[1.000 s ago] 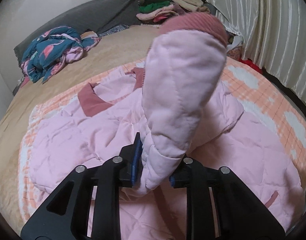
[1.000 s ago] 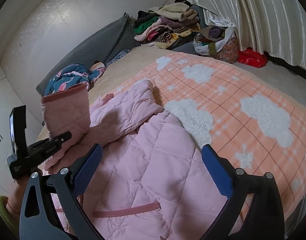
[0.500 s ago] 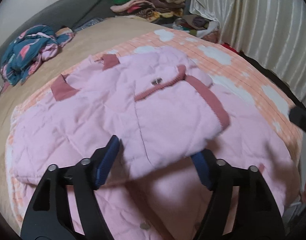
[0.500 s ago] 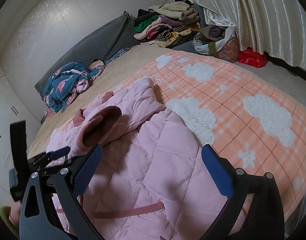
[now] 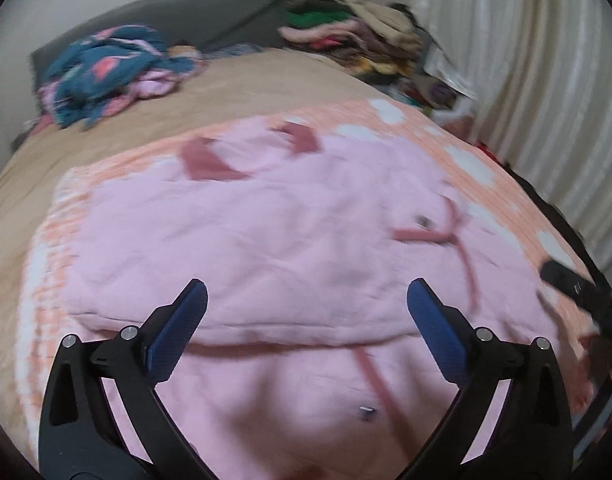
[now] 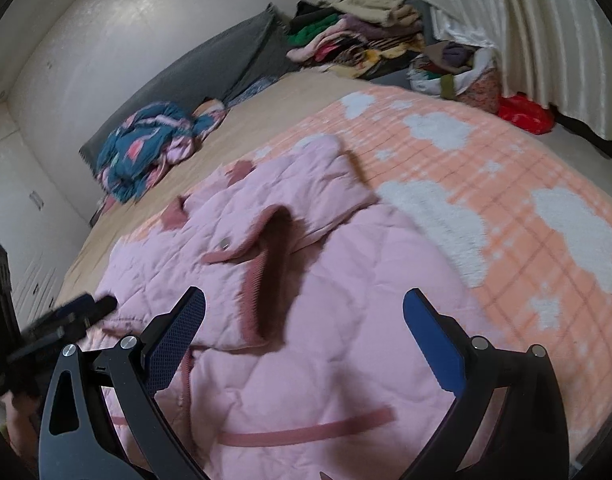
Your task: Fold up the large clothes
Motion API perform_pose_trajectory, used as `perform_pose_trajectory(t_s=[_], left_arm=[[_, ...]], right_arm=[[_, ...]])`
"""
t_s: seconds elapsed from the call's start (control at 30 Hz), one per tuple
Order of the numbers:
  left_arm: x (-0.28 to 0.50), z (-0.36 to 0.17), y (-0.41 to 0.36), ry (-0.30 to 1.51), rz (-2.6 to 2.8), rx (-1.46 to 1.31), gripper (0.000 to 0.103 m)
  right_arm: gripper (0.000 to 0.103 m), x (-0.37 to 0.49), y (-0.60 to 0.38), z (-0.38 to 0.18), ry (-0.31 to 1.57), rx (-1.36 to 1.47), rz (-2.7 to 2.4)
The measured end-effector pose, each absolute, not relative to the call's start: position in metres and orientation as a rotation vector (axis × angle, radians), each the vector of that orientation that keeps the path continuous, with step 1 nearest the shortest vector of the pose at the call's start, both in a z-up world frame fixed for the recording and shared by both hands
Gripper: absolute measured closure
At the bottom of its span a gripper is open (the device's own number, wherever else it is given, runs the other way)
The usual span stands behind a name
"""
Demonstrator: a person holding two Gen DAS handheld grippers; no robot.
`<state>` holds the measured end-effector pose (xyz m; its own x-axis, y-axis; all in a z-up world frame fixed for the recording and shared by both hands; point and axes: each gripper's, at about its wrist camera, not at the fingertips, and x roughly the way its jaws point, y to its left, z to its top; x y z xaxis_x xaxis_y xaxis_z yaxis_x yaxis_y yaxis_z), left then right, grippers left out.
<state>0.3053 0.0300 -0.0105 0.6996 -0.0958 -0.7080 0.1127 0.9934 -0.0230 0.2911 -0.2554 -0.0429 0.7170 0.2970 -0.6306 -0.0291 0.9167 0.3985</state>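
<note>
Left wrist view is motion-blurred; quilting and snap detail on the pink quilted jacket [image 5: 266, 240] are hard to make out there. Lower hem of the jacket is cut off by the frame bottom in both views. The left gripper [image 6: 66, 316] is seen in the right wrist view only as a dark blurred shape at the frame's left edge, partly hidden behind the right gripper's own arm; the hand under it is barely visible. The right gripper [image 5: 578, 292] is seen in the left wrist view only as a black blurred bar at the right edge.

Left gripper [image 5: 306, 308] is angled down over the jacket, jaws opening and wide, nothing between the blue pads; no contact with the fabric is seen. Right gripper [image 6: 304, 312] is also angled down over the jacket, jaws spread wide, nothing held.

Jacket is spread flat on the orange cloud-print blanket [image 6: 506, 200] on the bed. One sleeve is folded across the chest; its darker pink ribbed cuff [image 6: 266, 264] stands open. Darker pink pocket trim [image 6: 306, 432] is seen lower down. Fabric is puffy, diamond-stitched.

Beyond the jacket, a crumpled blue patterned garment [image 6: 146, 148] is lying on the tan sheet [image 5: 246, 92]. Further back from the jacket, a pile of mixed clothes [image 6: 354, 40] is stacked next to pleated curtains [image 6: 546, 40].
</note>
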Motion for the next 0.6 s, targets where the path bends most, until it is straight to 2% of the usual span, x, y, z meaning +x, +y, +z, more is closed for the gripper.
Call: perform_pose_trajectory(t_s=[0.33,0.5,0.53,0.6], left_arm=[[0.346,-0.011,0.106,0.777,0.078,-0.248,0.010],[0.351,-0.013,0.110,0.740,0.097,-0.217,0.010],[0.351,-0.015,0.110,0.740,0.093,-0.213,0.010],[0.356,-0.021,0.111,0.753,0.085,-0.183,0.009]], right_arm=[[0.004,0.330,-0.192,-0.066,0.863,0.348,0.271],[0.004,0.342,-0.183,-0.081,0.908,0.356,0.254],[0.005,0.344,-0.182,-0.083,0.908,0.356,0.254],[0.019,0.348,-0.181,-0.086,0.904,0.356,0.240]])
